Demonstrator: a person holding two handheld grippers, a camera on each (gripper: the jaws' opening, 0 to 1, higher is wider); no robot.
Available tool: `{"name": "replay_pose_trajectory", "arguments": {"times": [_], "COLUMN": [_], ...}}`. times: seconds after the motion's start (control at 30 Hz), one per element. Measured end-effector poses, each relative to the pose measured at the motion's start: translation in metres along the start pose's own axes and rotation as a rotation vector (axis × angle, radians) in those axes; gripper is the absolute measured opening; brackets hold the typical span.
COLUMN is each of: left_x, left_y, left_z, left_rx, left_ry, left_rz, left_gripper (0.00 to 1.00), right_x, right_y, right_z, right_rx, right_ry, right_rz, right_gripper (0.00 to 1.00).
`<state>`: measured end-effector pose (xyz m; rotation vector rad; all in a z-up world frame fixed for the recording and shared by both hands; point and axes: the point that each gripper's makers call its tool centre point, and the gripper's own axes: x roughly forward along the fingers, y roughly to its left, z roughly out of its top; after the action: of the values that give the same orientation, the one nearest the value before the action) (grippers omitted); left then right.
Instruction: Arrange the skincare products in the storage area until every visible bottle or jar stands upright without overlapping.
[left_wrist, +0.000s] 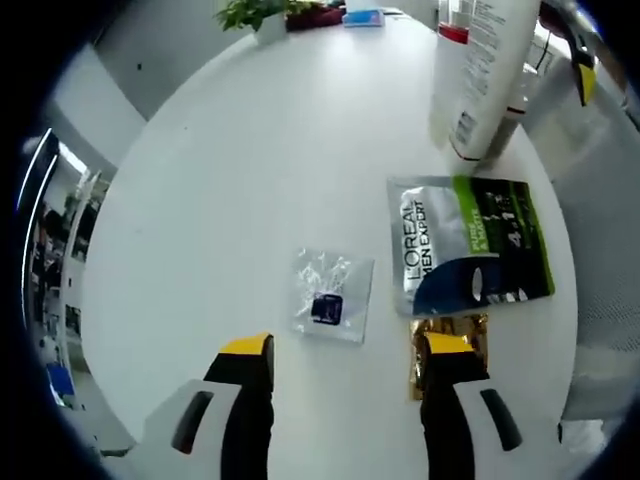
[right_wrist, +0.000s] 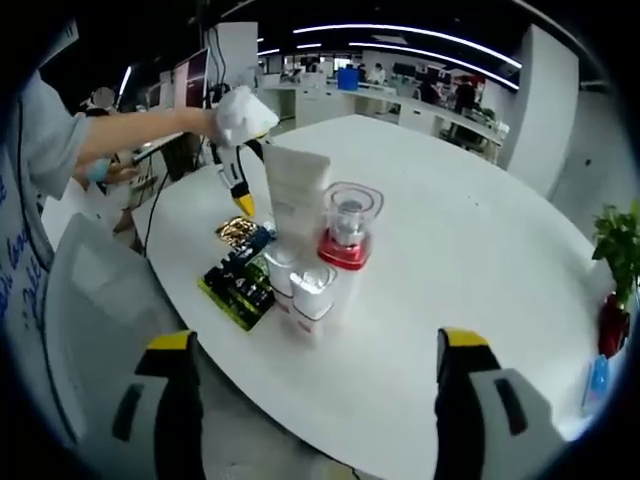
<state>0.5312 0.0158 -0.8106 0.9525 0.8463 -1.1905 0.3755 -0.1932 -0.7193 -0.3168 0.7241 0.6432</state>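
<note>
An open-plan office; long ceiling light strips, rows of desks, a round white table.

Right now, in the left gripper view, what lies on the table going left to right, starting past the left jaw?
Clear sachet → gold sachet → L'Oreal sachet. The white tube stands farther back, above the L'Oreal sachet, so its place in the order is unclear.

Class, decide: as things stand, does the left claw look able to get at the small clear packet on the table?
Probably yes: the left claw is open, and the small clear packet lies flat just ahead of it on bare table, nothing between.
</note>
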Motion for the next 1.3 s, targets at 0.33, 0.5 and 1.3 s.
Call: {"name": "replay_pose_trajectory", "arguments": {"times": [0.33,0.5,1.3], "left_x": [0.01,0.018,0.032], "left_y": [0.014,0.017,0.016], "left_z": [0.007,0.01,0.02], "left_rx": [0.017,0.029,0.005], "left_ry": [0.0,0.001,-0.002], "left_rz": [0.0,-0.014,-0.143], "left_gripper": [0.6,0.59,0.48], "right_x": [-0.001,0.0,0.004], "right_y": [-0.003,-0.002,-0.008], "right_z": [0.002,0.004,-0.005], "right_rx": [0.018,0.024,0.04], "right_ry": [-0.014,-0.017,0.01], "right_rz": [-0.006,0.0,-0.01], "right_gripper": [1.0,1.0,1.0]}}
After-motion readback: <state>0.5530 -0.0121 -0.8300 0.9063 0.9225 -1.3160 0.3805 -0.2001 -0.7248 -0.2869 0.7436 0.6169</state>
